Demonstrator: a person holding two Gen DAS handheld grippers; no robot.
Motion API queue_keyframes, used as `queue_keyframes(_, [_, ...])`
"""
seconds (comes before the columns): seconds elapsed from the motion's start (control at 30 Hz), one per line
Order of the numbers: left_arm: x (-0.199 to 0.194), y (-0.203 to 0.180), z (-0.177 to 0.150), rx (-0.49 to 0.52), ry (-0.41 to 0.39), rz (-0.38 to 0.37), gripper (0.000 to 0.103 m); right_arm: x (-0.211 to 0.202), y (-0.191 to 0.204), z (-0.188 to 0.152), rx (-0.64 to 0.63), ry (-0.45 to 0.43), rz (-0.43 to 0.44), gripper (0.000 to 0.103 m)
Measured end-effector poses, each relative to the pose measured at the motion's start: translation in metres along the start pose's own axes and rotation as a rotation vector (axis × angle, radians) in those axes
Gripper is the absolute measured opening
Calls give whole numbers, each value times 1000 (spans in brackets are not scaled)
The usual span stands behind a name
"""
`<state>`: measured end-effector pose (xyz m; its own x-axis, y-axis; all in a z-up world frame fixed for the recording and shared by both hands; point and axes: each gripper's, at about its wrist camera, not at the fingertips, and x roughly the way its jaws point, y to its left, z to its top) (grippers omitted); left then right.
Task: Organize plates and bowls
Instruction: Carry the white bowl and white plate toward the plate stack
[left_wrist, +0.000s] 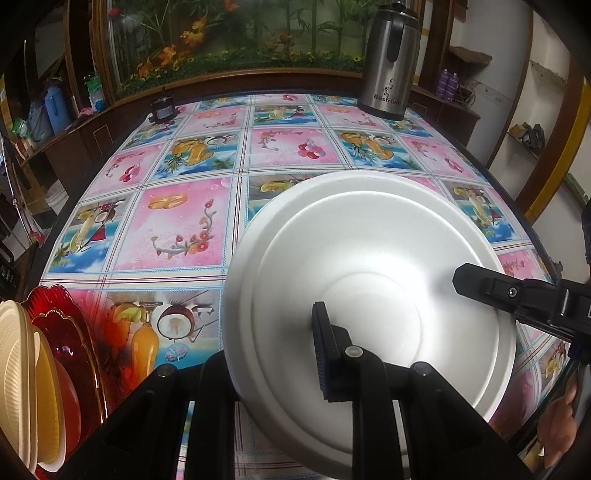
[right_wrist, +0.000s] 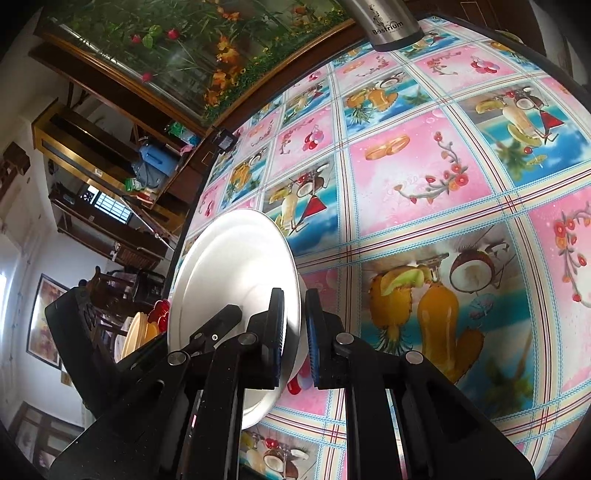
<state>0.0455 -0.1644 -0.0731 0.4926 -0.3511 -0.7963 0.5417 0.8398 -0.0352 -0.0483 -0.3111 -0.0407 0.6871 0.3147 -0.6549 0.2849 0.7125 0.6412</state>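
White bowl (left_wrist: 369, 258) before steel flask (left_wrist: 389, 62) lettered "Bestrium"

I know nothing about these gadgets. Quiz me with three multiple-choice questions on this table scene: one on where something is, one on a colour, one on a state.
1. Where does the steel flask stand?
A. at the far edge of the table
B. inside the white bowl
C. among the standing plates

2. What colour is the bowl held by the grippers?
A. red
B. white
C. yellow

3. How is the white bowl being handled?
A. it lies flat and untouched
B. only one gripper grips it
C. both the left gripper and the right gripper are clamped on its rim

Answers:
1 A, the flask stands on the cloth by the wooden ledge, far from the bowl.
2 B, the bowl is plain white; the red and yellow dishes stand at the left.
3 C, each wrist view shows fingers on both sides of the rim, with the bowl tilted.
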Motion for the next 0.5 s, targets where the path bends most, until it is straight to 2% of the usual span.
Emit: queue_keyframes(0.5, [-13, 8, -1, -10, -29, -2, 20, -7, 16, -4, -28, -15, 4, 11])
